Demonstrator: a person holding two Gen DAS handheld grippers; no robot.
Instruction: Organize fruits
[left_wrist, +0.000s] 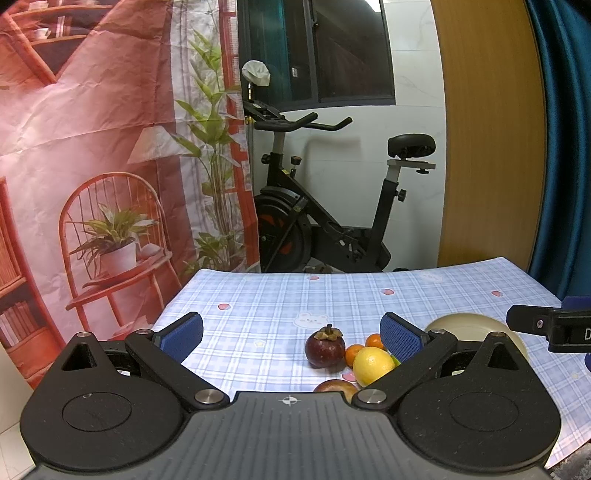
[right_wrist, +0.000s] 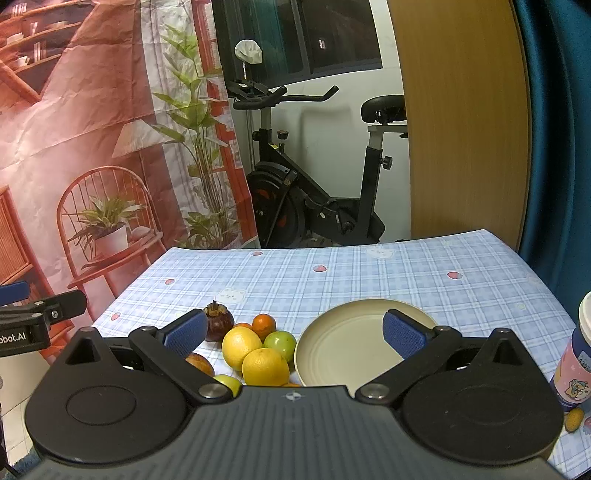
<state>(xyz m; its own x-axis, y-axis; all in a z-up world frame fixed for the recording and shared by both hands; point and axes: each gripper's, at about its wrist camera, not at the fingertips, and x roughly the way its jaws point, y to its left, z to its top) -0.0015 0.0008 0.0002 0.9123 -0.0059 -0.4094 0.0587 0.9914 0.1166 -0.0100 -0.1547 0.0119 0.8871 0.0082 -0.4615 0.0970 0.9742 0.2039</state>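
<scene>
Fruits lie in a tight group on the blue checked tablecloth (right_wrist: 369, 273), just left of the empty beige plate (right_wrist: 343, 350): a dark mangosteen (right_wrist: 218, 320) at the far left, a lemon (right_wrist: 241, 346) and an orange (right_wrist: 265, 366) nearer, a green fruit (right_wrist: 281, 342) touching the plate's rim, and a small tangerine (right_wrist: 263, 323) behind. The left gripper (left_wrist: 291, 334) and the right gripper (right_wrist: 294, 332) both stand wide apart and hold nothing. A printed paper cup (right_wrist: 576, 354) stands at the right edge.
</scene>
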